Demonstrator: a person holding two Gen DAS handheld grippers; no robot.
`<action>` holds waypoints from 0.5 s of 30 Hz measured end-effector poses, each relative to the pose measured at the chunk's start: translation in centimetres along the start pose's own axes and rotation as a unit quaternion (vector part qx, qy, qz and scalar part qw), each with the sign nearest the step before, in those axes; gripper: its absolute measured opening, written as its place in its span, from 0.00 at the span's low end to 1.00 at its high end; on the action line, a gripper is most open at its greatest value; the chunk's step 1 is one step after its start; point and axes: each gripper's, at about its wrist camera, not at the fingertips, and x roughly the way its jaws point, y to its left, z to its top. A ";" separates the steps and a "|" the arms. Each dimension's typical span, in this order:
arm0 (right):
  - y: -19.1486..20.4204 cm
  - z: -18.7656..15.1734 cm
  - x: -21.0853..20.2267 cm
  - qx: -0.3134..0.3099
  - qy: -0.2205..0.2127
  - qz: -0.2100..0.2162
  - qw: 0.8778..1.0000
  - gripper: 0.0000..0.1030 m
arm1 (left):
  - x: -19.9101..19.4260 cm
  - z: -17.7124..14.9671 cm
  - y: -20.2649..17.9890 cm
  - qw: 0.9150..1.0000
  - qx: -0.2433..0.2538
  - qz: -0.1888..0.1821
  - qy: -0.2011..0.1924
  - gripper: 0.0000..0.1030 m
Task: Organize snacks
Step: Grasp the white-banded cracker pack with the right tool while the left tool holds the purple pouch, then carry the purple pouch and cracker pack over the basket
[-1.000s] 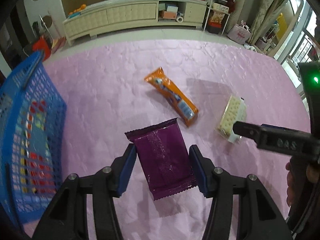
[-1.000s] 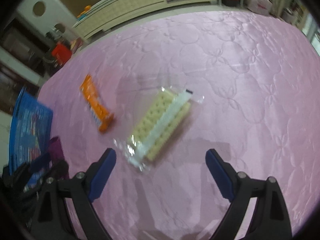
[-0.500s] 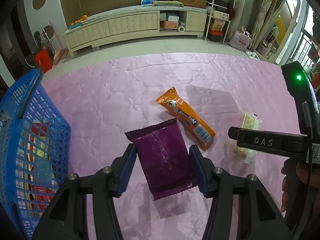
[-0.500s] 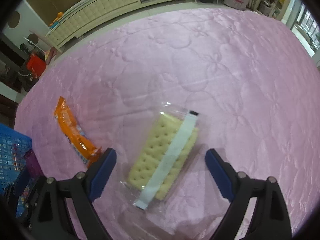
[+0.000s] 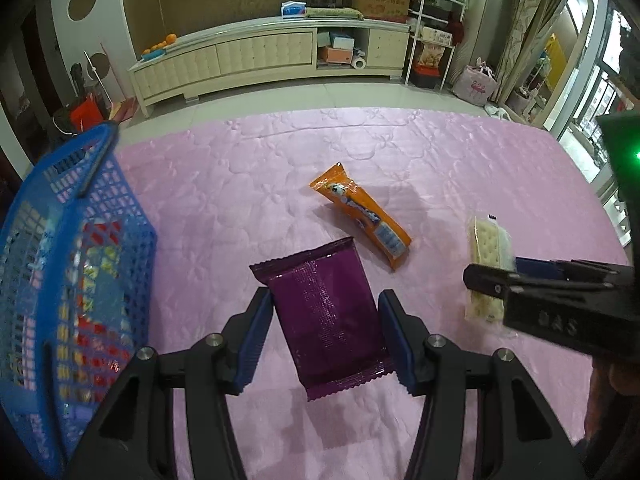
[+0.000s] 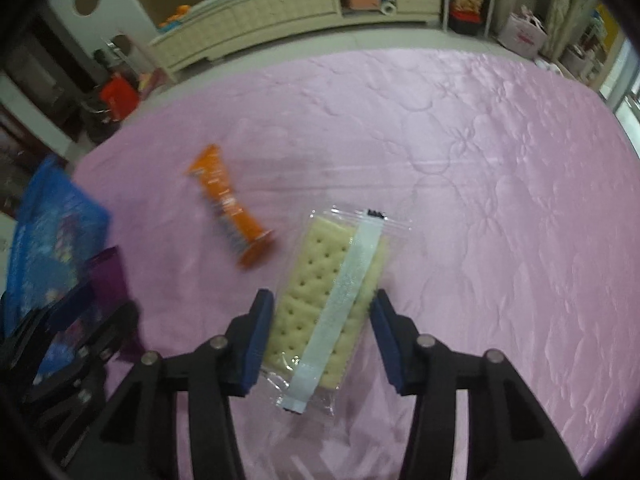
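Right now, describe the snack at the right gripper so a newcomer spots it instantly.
On the pink quilted cloth, right of the blue plastic mesh basket, three snacks show. It's the clear-wrapped pack of pale square crackers between the right gripper fingers: see-through with a white strip, unlike the orange tube packet and purple foil packet.

blue basket (image 5: 100, 216) left, orange packet (image 5: 362, 214) ahead

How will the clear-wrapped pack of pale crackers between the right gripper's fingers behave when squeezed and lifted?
The clear-wrapped pack of pale crackers probably lifts stiffly, since flat crackers fill it. The right gripper should squeeze gently: crackers likely crack. The glossy film may slip, and its loose empty ends will likely flop.
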 end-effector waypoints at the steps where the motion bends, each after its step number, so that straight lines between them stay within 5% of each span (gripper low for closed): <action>1: 0.3 -0.5 -0.9 -0.006 -0.004 0.003 1.000 0.52 | -0.6 -0.2 0.0 1.000 -0.001 -0.002 -0.002 0.51; 15: 5.2 -5.0 -11.2 -0.069 -0.074 0.022 0.995 0.52 | -12.5 -3.1 1.4 0.997 0.003 0.001 -0.072 0.51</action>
